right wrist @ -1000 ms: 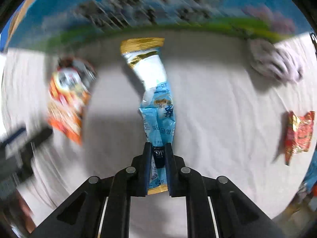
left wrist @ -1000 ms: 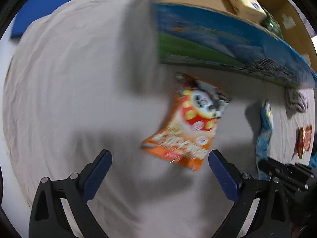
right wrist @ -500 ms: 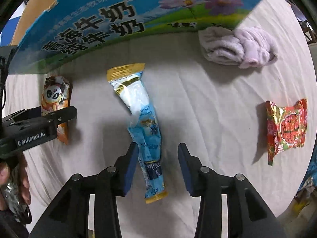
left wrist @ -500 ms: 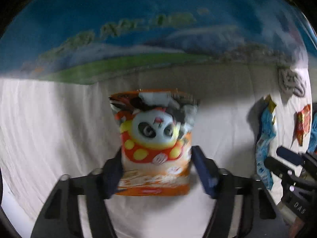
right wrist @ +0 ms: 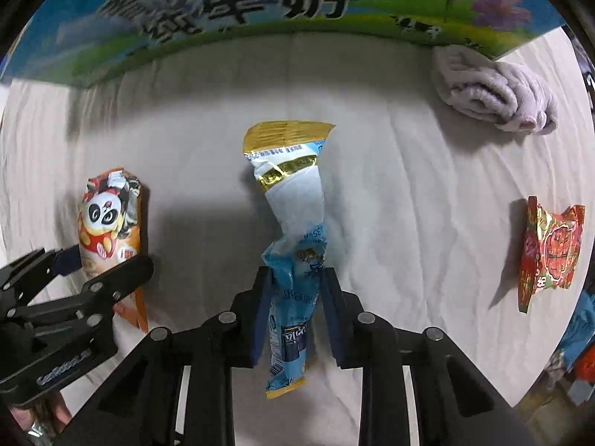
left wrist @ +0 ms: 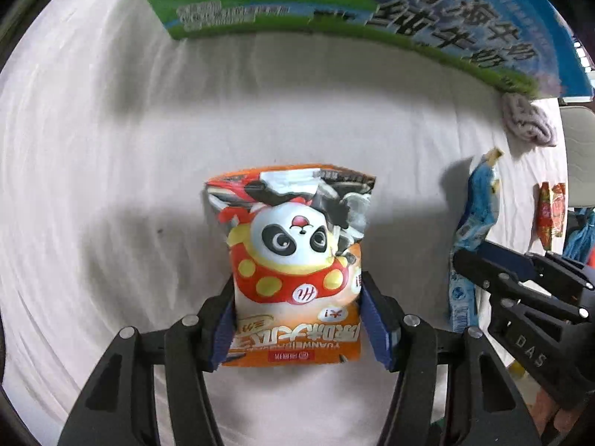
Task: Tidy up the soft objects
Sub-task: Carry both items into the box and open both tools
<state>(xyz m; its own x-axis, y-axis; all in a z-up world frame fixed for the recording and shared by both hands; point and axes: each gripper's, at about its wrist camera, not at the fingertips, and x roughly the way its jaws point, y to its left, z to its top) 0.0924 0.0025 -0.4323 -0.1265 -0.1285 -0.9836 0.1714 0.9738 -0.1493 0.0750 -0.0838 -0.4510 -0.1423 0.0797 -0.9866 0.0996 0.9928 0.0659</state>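
An orange panda snack bag point(left wrist: 297, 260) lies on the white cloth; my left gripper point(left wrist: 297, 319) is shut on its lower part, both pads touching its sides. It also shows in the right wrist view point(right wrist: 109, 230). A long blue-and-white snack packet point(right wrist: 293, 245) with a gold end lies between the fingers of my right gripper point(right wrist: 297, 312), which is partly open around it with small gaps at each side. The packet also shows in the left wrist view point(left wrist: 476, 215).
A large blue-green milk carton box point(right wrist: 260, 3) stands along the back. A rolled lilac towel point(right wrist: 494, 93) lies at its right end. A red snack packet point(right wrist: 550, 252) lies at the right. White cloth point(left wrist: 93, 186) covers the surface.
My left gripper moved onto the panda bag and shut on it. My right gripper let go of the blue packet, opened wide, and has narrowed around it again.
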